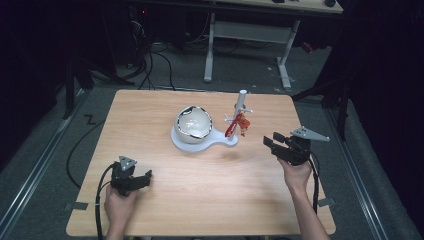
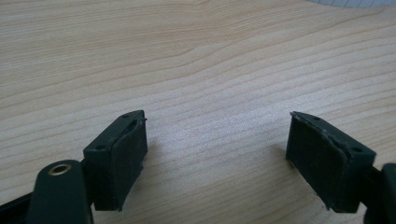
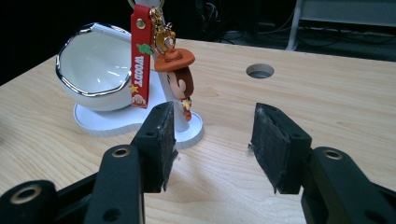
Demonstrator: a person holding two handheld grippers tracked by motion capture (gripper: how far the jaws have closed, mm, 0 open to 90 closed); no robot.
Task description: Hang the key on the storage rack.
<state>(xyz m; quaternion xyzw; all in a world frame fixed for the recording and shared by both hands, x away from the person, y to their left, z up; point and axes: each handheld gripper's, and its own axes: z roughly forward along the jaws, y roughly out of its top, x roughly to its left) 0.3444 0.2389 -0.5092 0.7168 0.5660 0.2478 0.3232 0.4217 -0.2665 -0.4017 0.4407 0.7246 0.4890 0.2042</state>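
A white stand (image 1: pixel 220 141) (image 3: pixel 100 122) sits mid-table, carrying a white egg-shaped bowl (image 1: pixel 193 123) (image 3: pixel 95 67) with a silver rim and a post (image 1: pixel 241 102) at its right end. A Woody keychain (image 1: pixel 236 124) (image 3: pixel 175 74) with a red strap (image 3: pixel 140 53) hangs from the post. My right gripper (image 1: pixel 269 141) (image 3: pixel 212 144) is open, a short way right of the keychain, pointing at it with nothing between its jaws. My left gripper (image 1: pixel 146 178) (image 2: pixel 217 158) is open low over bare wood at the front left.
The wooden table (image 1: pixel 200 200) has a round cable hole (image 3: pixel 260 71) beyond the stand. A desk frame (image 1: pixel 247 35) and cables (image 1: pixel 155 60) stand on the floor behind. Bare wood spans the table's front and left.
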